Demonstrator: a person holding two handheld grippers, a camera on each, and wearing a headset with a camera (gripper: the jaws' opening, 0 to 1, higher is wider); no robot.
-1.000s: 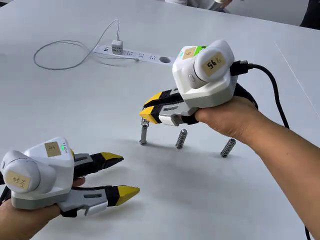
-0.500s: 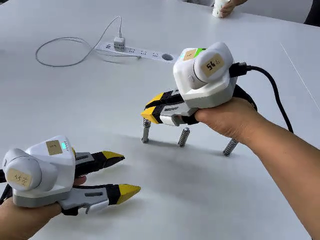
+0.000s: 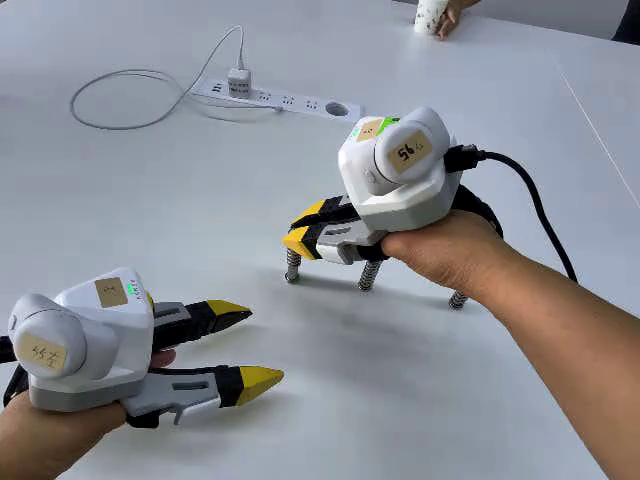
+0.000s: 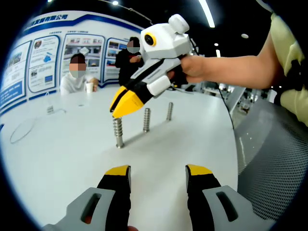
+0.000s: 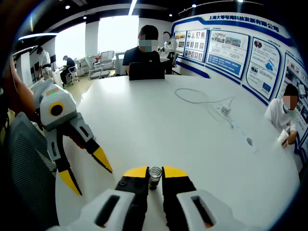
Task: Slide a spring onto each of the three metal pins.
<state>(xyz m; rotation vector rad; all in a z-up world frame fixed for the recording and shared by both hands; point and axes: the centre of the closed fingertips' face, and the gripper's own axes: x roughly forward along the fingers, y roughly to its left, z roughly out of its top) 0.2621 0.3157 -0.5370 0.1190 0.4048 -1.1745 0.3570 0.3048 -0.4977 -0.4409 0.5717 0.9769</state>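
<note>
Three upright metal pins stand in a row on the white table (image 3: 150,200). The left pin (image 3: 292,267) (image 4: 118,133) has a spring on its upper part. My right gripper (image 3: 299,236) (image 4: 122,104) is right above it, shut on the spring (image 5: 154,177), whose coil shows between the yellow tips. Springs cover the middle pin (image 3: 369,275) (image 4: 147,119) and the right pin (image 3: 458,298) (image 4: 169,110); the hand hides part of the right one. At the near left, my left gripper (image 3: 250,347) (image 4: 158,171) (image 5: 91,177) stands open and empty, pointing toward the pins.
A white power strip (image 3: 275,102) with a plugged charger and looped cable lies at the back. A hand holds a white cup (image 3: 429,15) at the far edge. A black cable (image 3: 530,200) trails from the right gripper. People sit at the table's far side.
The right gripper has come down a little over the left pin, carrying the spring lower on it. The left gripper has barely moved.
</note>
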